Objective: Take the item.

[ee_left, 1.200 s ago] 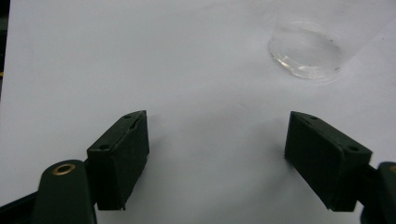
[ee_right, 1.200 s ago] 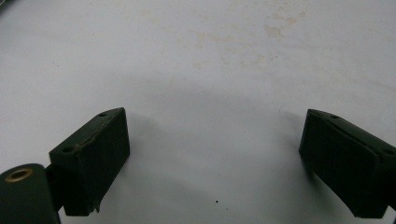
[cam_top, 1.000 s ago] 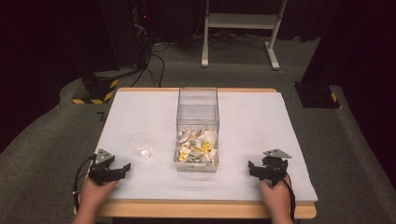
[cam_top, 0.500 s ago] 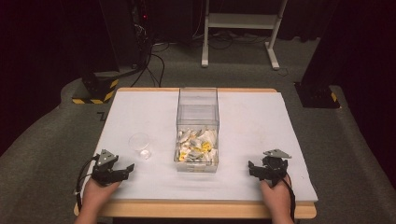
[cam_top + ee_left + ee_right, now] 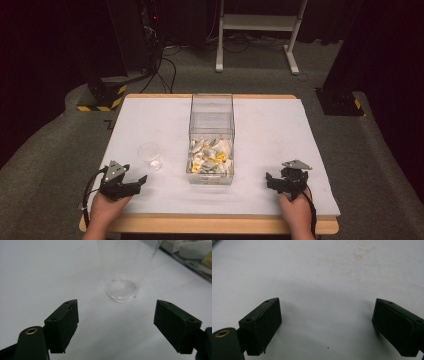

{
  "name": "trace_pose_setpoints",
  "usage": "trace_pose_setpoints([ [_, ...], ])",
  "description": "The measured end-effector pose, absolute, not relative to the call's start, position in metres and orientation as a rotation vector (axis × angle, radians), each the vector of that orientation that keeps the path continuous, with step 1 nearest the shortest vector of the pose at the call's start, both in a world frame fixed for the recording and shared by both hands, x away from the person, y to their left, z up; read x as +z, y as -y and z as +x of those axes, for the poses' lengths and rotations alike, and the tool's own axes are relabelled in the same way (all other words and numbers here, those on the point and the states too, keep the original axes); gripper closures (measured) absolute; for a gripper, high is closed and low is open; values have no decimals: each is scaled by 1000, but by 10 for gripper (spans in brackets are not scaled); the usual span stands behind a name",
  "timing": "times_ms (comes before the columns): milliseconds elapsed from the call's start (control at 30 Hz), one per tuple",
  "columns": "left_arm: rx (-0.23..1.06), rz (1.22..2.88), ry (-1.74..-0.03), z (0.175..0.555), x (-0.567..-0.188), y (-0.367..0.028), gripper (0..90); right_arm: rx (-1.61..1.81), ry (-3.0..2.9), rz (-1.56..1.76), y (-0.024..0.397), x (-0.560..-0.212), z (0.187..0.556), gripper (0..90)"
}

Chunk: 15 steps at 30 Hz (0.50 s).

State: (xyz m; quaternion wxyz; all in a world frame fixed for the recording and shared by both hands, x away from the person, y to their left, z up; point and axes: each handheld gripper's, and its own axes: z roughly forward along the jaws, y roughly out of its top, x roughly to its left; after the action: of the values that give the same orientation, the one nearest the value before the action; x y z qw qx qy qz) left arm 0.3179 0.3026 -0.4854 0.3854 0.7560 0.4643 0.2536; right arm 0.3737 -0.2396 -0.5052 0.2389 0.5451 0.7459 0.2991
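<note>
Facing clear cup, rim cut off | left gripper fingers spread, empty | right gripper fingers spread, empty

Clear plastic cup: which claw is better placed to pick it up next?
Left. The left claw is open and aimed at the clear plastic cup just ahead. The right claw sits beyond the clear bin, facing bare table.

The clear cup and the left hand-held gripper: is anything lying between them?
Nothing: the left gripper view shows bare white table between the open hand-held gripper and the cup.
</note>
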Motion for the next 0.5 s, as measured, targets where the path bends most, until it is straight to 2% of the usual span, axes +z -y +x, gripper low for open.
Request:
trace_pose_setpoints([
  [500, 679, 1847, -1106, 309, -471, -299, 189, 819, -2043, 1492, 240, -505, 374, 88],
])
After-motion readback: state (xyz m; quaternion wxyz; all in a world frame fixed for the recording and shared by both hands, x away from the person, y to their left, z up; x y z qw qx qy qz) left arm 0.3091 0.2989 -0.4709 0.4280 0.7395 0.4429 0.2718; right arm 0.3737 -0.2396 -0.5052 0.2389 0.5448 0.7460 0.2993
